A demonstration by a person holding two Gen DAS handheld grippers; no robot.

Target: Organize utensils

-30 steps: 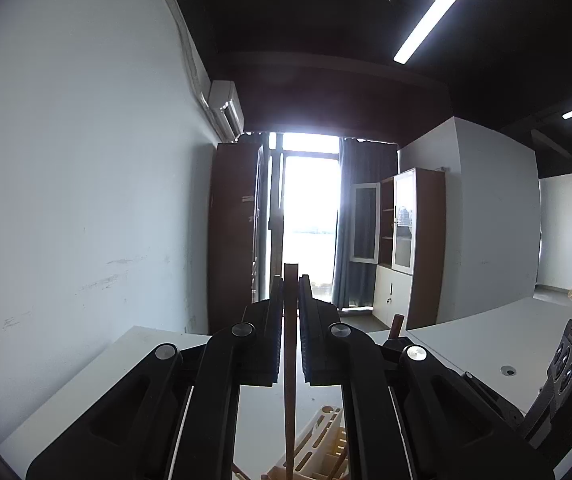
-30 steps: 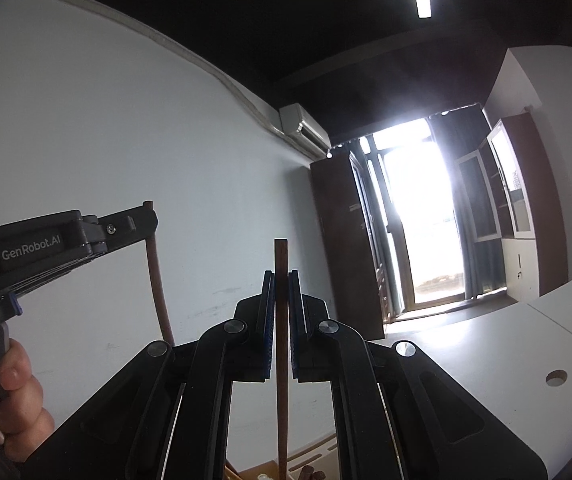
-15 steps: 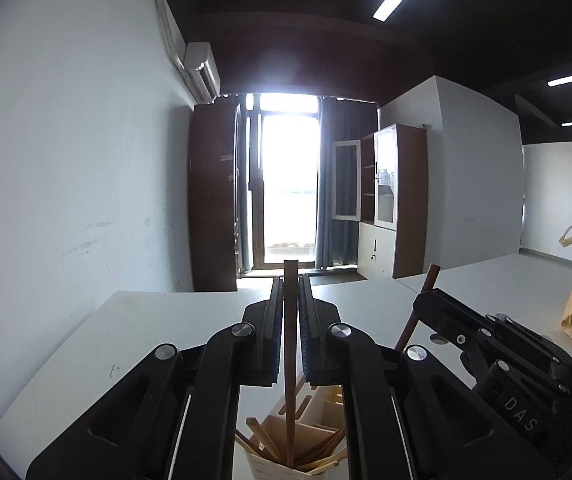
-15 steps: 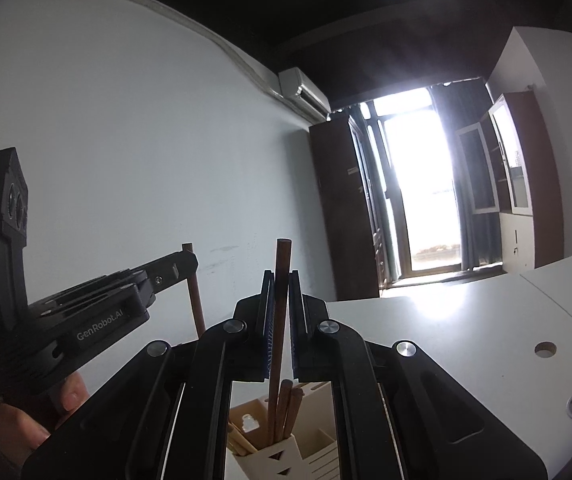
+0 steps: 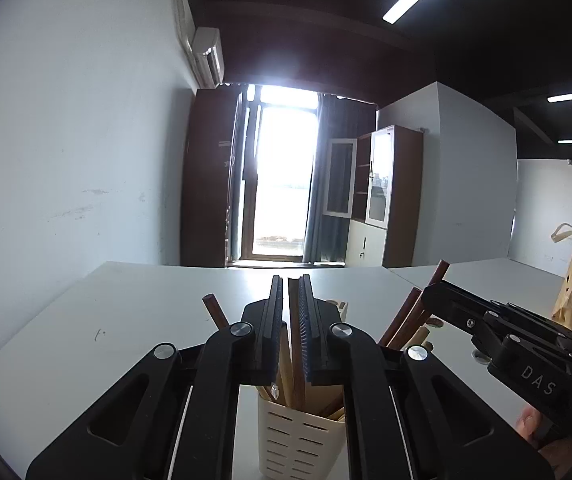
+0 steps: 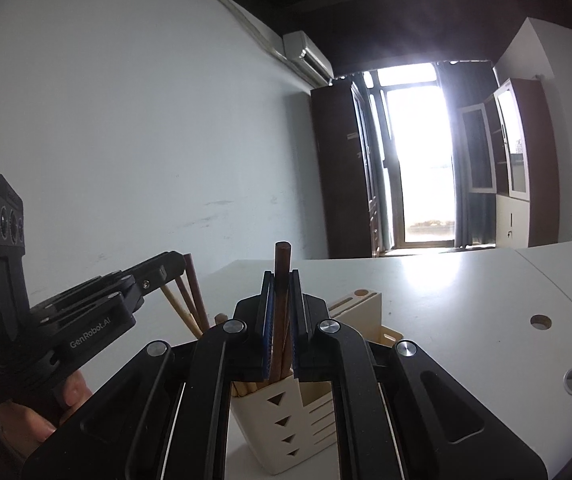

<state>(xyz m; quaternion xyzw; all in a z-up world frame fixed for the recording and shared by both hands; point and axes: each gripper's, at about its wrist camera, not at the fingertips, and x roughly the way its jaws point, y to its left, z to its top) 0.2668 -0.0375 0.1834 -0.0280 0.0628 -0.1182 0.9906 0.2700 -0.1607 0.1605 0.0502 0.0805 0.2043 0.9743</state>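
In the left wrist view, a pale wall fills the left of the frame, with an air conditioner point(image 5: 209, 56) at the upper left. A white tabletop point(image 5: 126, 312) spreads across the lower half. At lower centre the left hand-held gripper point(image 5: 289, 312) is clamped on a dark brown chopstick point(image 5: 295, 344) standing upright, its lower end hidden inside a cream slotted utensil holder point(image 5: 300, 436) at the bottom centre. More wooden chopsticks lean out of the holder. At the right, the right hand-held gripper point(image 5: 440, 292) comes in from the edge, pinching a second brown chopstick point(image 5: 426, 300) that slants toward the holder. A bright glass door point(image 5: 284, 184) sits behind at centre, a cabinet point(image 5: 390, 184) to its right.

In the right wrist view, the left hand-held gripper point(image 6: 176, 266) appears at the left edge, gripped by a person's hand point(image 6: 34, 420), with its chopstick point(image 6: 196, 292) poking above its fingers. At centre the right hand-held gripper point(image 6: 282, 308) is closed on its chopstick point(image 6: 281, 292), which points down into the holder point(image 6: 298, 420). The tabletop point(image 6: 466, 300) runs off to the right, with round holes in it.

The chopsticks look light, stiff and thin, probably smooth enough to pivot between flat pads. Holding near the upper third, as here, seems sensible: it leaves the lower length free to slide into a compartment. The holder seems light and could tip if nudged sideways.
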